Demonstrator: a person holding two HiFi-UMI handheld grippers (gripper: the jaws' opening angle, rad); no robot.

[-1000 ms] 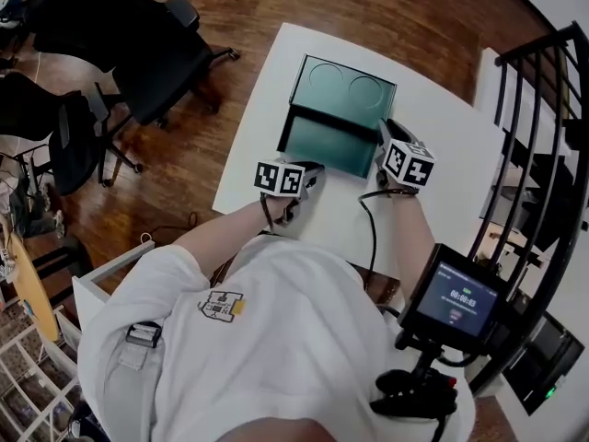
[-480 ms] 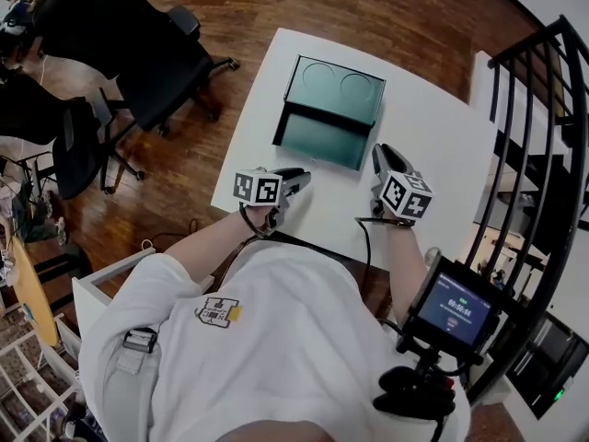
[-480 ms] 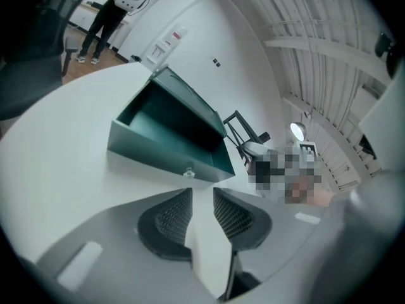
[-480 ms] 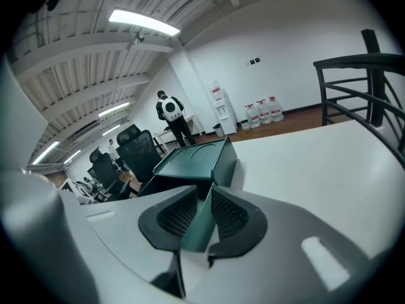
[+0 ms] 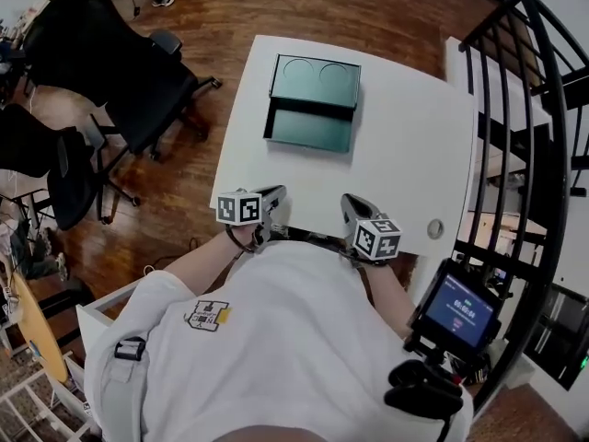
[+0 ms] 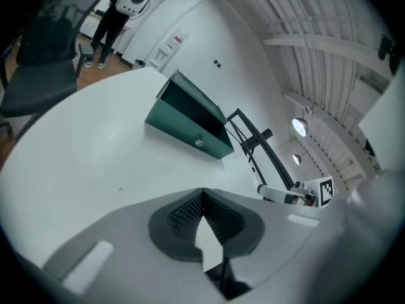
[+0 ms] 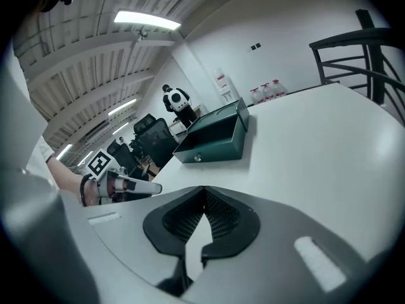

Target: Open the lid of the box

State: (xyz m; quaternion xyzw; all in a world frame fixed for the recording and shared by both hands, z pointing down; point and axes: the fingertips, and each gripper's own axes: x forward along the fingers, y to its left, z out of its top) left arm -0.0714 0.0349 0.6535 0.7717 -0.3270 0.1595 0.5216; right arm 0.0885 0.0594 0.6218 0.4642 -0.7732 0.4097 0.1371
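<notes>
The dark green box (image 5: pixel 309 127) sits at the far end of the white table (image 5: pixel 405 145), its lid (image 5: pixel 316 79) swung back and the inside showing. The left gripper view shows the box (image 6: pixel 190 124) well ahead, and so does the right gripper view, where the box (image 7: pixel 215 138) shows its small front knob. My left gripper (image 5: pixel 273 194) rests near the table's front edge, shut and empty, its tips touching (image 6: pixel 202 192). My right gripper (image 5: pixel 349 203) lies beside it, also shut on nothing (image 7: pixel 204 190). Both are far from the box.
Black office chairs (image 5: pixel 120 72) stand on the wood floor to the left. A black metal railing (image 5: pixel 525 109) runs along the right. A small screen on a mount (image 5: pixel 457 311) hangs at lower right. A round grommet (image 5: pixel 435 229) sits near the table's right front.
Both grippers have drawn back from the box's front to the table's near edge. The box stays put with its lid up.
</notes>
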